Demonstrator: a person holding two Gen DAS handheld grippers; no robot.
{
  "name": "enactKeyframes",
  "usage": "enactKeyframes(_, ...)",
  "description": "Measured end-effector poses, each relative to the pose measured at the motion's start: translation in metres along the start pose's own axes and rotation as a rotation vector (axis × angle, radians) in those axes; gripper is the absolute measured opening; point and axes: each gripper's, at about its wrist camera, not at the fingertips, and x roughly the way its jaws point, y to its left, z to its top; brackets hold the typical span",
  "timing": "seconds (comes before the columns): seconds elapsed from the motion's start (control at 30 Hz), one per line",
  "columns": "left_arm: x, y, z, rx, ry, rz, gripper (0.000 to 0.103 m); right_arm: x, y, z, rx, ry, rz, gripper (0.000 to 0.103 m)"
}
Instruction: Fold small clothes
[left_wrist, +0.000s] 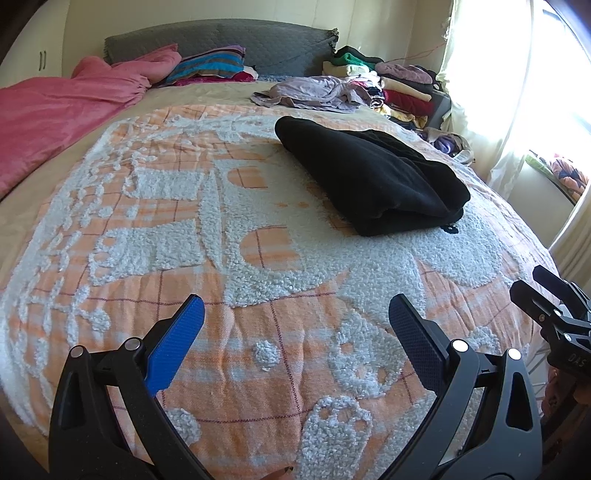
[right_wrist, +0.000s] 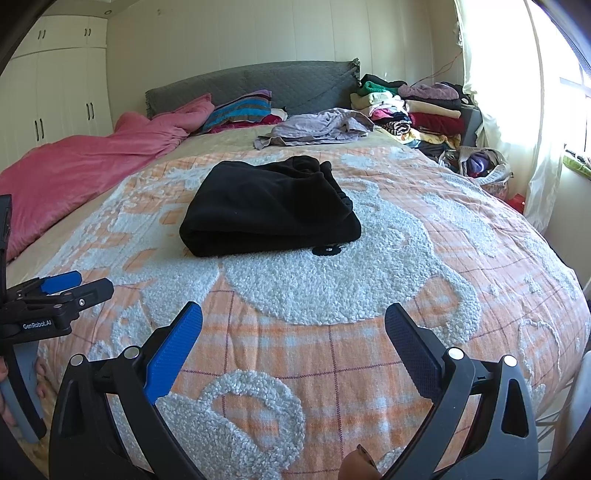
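Observation:
A black garment (left_wrist: 373, 177) (right_wrist: 269, 206) lies folded into a thick bundle on the orange-and-white bedspread (left_wrist: 258, 332) (right_wrist: 332, 350). My left gripper (left_wrist: 295, 314) hovers open over the bedspread, well short of the garment, nothing between its blue pads. My right gripper (right_wrist: 293, 325) is open too, empty, pointing at the garment from the near side of the bed. In the left wrist view the right gripper shows as black fingers (left_wrist: 546, 295) at the right edge. In the right wrist view the left gripper (right_wrist: 79, 284) appears at the left edge.
A crumpled lilac garment (left_wrist: 314, 92) (right_wrist: 317, 127) lies farther up the bed. Stacks of folded clothes (left_wrist: 399, 85) (right_wrist: 424, 110) stand at the head on the right. A pink blanket (left_wrist: 62, 110) (right_wrist: 85, 158) covers the left side. A curtained window (right_wrist: 517, 110) is on the right.

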Motion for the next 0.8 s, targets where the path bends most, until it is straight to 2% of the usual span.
enactKeyframes(0.17, 0.0007, -0.0006, -0.0001, 0.009, 0.003, 0.023, 0.094, 0.0004, -0.0002, 0.0000, 0.002, -0.002, -0.002, 0.098)
enactKeyframes(0.8, 0.0055, -0.0006, -0.0022, 0.014, 0.007, 0.036, 0.094, 0.0053, -0.0018, -0.0005, 0.008, 0.001, -0.017, 0.098)
